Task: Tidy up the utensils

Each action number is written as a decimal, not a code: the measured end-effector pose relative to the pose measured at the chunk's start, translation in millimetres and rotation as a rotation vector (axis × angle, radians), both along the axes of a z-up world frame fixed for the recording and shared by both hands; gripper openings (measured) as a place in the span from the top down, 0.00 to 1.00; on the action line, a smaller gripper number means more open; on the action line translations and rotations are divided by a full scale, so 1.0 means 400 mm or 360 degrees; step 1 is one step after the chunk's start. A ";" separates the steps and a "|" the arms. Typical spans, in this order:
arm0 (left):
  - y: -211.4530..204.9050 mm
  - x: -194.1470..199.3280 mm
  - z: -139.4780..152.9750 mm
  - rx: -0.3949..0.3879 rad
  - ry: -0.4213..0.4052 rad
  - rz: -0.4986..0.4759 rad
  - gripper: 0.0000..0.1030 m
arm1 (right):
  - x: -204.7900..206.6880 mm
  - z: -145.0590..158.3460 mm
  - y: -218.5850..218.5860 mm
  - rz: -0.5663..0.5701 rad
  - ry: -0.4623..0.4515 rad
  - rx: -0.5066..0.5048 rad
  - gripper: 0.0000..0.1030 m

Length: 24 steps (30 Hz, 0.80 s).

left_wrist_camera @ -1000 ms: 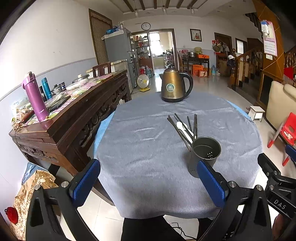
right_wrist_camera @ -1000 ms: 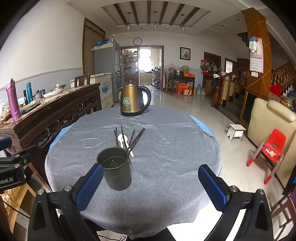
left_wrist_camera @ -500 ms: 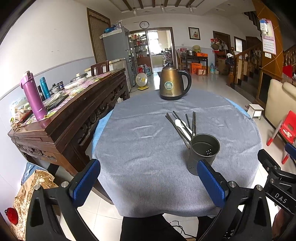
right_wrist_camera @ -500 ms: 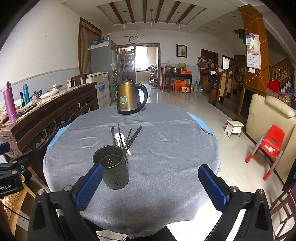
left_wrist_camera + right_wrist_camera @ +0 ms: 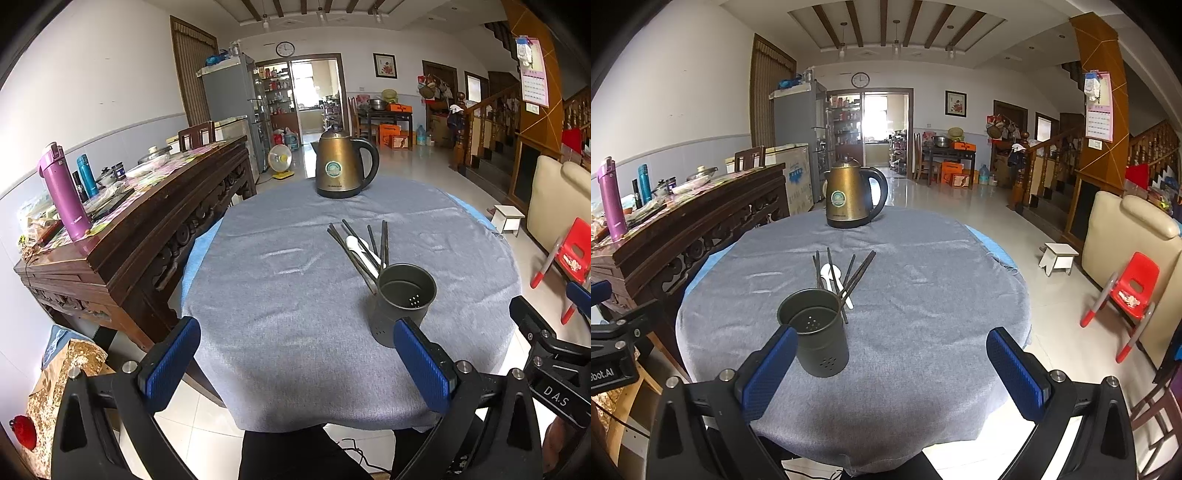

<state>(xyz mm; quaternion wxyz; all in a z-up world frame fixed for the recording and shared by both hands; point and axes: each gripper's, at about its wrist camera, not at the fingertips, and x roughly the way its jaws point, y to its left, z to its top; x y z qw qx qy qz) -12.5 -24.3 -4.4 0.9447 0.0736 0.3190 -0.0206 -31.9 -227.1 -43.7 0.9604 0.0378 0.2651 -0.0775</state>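
Left gripper [image 5: 295, 362]: jaws spread wide, holding nothing, over the near counter edge.
Right gripper [image 5: 894, 369]: jaws wide apart too, empty.
Counter [image 5: 923, 314]: round, under a grey cloth.
Dark grey perforated metal utensil cup [image 5: 817, 334]: upright, near the edge.
Dark chopsticks [image 5: 860, 271] and white plastic spoon [image 5: 827, 272]: flat just behind the cup.
Bronze electric kettle [image 5: 851, 197]: far side.

Bright daylight from the doorway [image 5: 885, 127] behind the kettle [image 5: 854, 197], glare on floor tiles beyond it, sharp focus, bowed fisheye edges, black corners.
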 end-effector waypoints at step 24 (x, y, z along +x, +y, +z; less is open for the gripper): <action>0.001 0.001 -0.006 -0.0003 0.0009 -0.0001 0.00 | 0.008 -0.012 0.002 0.0016 -0.0002 0.0037 0.00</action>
